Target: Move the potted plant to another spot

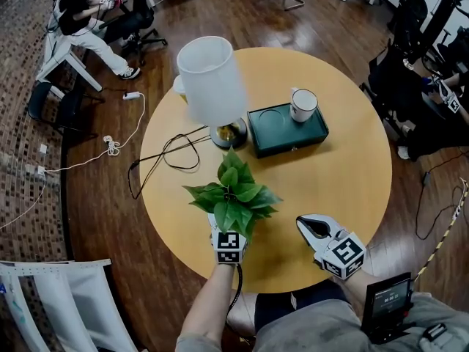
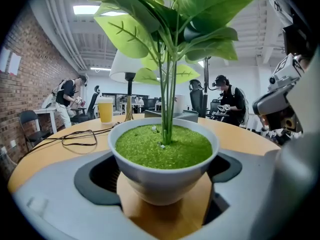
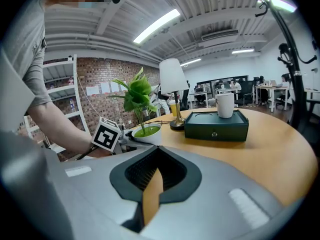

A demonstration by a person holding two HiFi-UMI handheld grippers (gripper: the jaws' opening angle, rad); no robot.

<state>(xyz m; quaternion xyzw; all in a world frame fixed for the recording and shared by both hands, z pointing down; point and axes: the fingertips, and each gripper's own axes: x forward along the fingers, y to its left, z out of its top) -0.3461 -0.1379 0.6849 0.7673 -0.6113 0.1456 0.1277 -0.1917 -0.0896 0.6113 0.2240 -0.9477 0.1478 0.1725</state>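
Clamps potted plant low on its pot in left gripper jaws, likely for an upright lift off table; parks right gripper clear, jaws together, empty.

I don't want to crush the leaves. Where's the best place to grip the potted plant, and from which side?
Take the potted plant by its white bowl, under the rim, coming in low from the near edge of the table. The bowl is round, tapering downward; the leaves spread wide above it. The left gripper holds it that way.
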